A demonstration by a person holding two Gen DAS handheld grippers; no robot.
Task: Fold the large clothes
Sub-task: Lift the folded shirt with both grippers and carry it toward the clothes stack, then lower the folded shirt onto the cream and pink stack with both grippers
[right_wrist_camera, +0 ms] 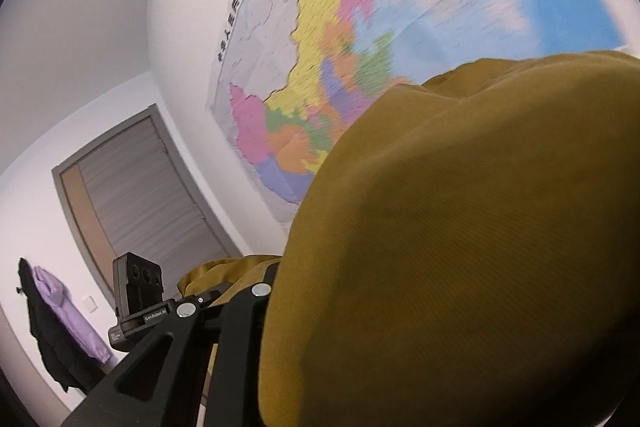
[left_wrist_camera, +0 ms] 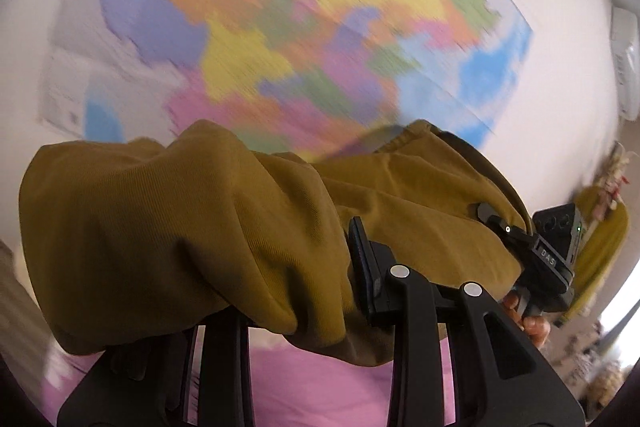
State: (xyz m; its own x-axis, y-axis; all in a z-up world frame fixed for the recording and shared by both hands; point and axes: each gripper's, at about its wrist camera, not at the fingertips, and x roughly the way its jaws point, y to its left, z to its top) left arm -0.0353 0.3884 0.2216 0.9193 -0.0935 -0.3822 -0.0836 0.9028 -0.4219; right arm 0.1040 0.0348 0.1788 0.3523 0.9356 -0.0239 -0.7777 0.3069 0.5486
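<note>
Left gripper point(left_wrist_camera: 320, 267) is clamped on the mustard garment point(left_wrist_camera: 180, 227), held in the air before the wall map point(left_wrist_camera: 300, 27). Right gripper point(right_wrist_camera: 256, 307) grips the same cloth point(right_wrist_camera: 460, 247). Risk: bunched fabric slips free, or hides the fold edge.

The right gripper point(left_wrist_camera: 486, 213) body reads "DAS"; the left gripper point(right_wrist_camera: 208, 301) body "GenRobot.AI" (map heading blurred).

A large multicoloured paper wall map point(right_wrist_camera: 320, 75) hangs on the white wall. Left of the map stands a grey door point(right_wrist_camera: 140, 195); further left hang a black coat point(right_wrist_camera: 44, 339) and lilac jacket point(right_wrist_camera: 68, 311).
</note>
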